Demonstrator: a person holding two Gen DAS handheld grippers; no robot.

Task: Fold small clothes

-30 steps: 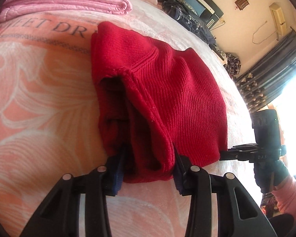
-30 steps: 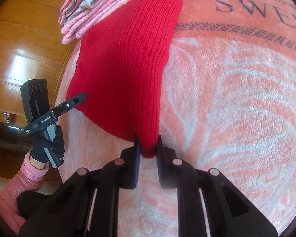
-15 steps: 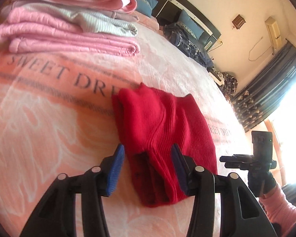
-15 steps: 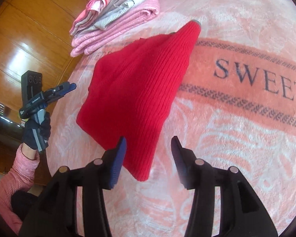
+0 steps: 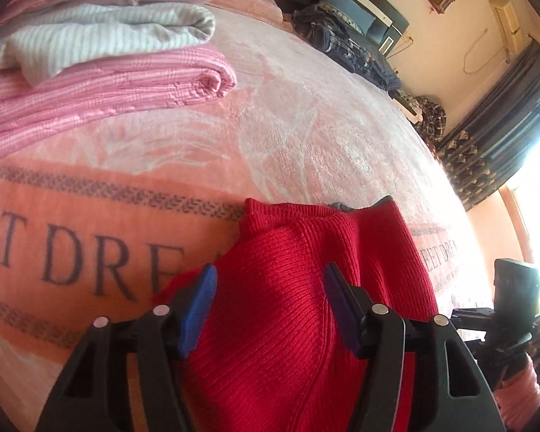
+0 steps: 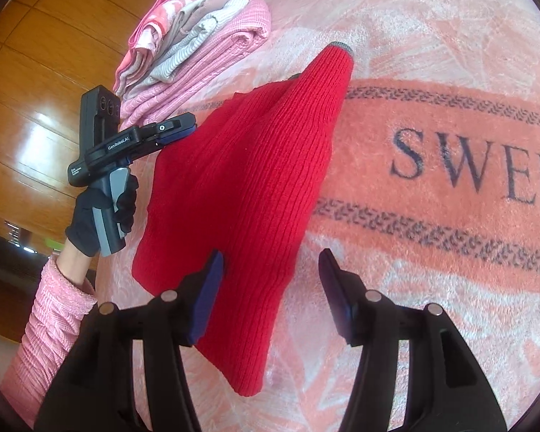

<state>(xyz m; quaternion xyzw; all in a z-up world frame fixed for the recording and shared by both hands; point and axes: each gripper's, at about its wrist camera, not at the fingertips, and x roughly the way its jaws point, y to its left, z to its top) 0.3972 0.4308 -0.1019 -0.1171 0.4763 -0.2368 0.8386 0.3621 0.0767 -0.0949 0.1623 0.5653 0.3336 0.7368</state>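
Lying folded on the pink plush bed blanket with grey letters, the red ribbed knit garment fills the middle of both views. The left claw has its blue pads apart above the knit, gripping nothing. The right claw is also spread wide, empty. A stack of folded pink and grey striped clothes sits upper left.

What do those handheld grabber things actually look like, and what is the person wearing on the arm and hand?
Each gripper, left and right, has two black plastic fingers with silver rivets and blue pads. Seen from the right wrist, the left one has a grey handle, a black camera block on top and white "GenRobot.AI" lettering. The hand wears a black glove; the sleeve is pink knit.
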